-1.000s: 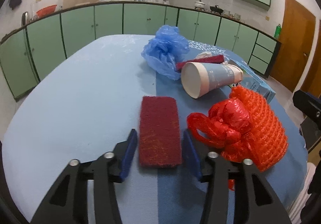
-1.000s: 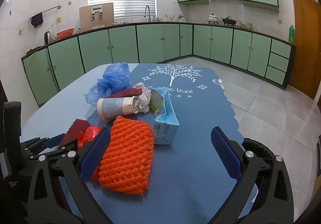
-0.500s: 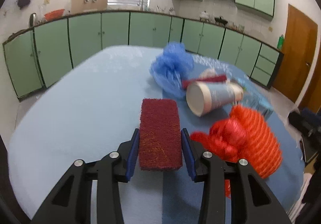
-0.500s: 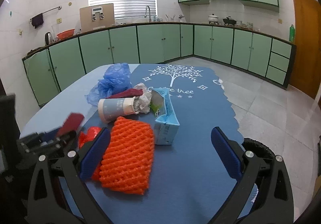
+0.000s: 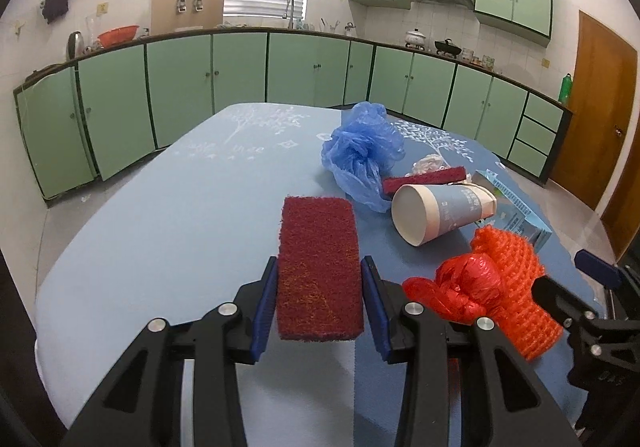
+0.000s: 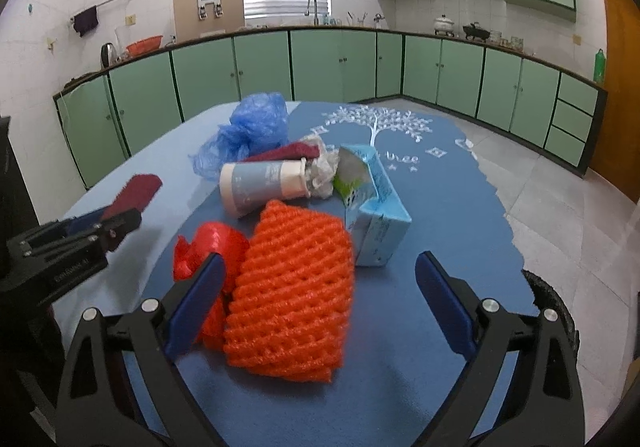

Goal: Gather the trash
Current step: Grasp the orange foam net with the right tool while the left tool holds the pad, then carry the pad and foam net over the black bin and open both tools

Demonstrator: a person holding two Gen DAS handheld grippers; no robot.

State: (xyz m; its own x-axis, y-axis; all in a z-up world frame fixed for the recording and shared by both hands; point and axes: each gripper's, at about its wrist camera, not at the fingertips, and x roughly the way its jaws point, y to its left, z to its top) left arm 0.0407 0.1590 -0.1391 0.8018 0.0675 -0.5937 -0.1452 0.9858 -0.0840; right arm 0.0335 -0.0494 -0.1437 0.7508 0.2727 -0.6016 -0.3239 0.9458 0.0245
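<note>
The left gripper (image 5: pixel 320 301) is clamping a dark red scouring pad (image 5: pixel 318 267) by its two long edges, its jaws having just been closing onto it. The pad is being held clear of the blue tablecloth (image 5: pixel 160 227), its long axis running straight out along the fingers, away from the hand and toward the paper cup (image 5: pixel 440 209) lying on its side. The right gripper (image 6: pixel 320 297) is hanging with its jaws spread wide, gripping nothing, above the near end of the orange foam net (image 6: pixel 294 295).

Taking the cup as the mark: the left wrist view is looking into its open mouth, while the right wrist view is showing its side and its base. The right view is also laying bare the opened light-blue carton (image 6: pixel 374 207) just beyond the cup and the crumpled white wrapper (image 6: pixel 322 171) at the cup's rim; from the left both are mostly hidden behind the cup. The blue plastic bag (image 5: pixel 362 151) is sitting behind the cup, and a second red pad (image 5: pixel 424 179) is wedged between them. The red plastic bag (image 5: pixel 460 289) is lying near the cup, touching the net, partly covered by the gripper fingers in both views. From the right, only the tip of the held pad is showing.
</note>
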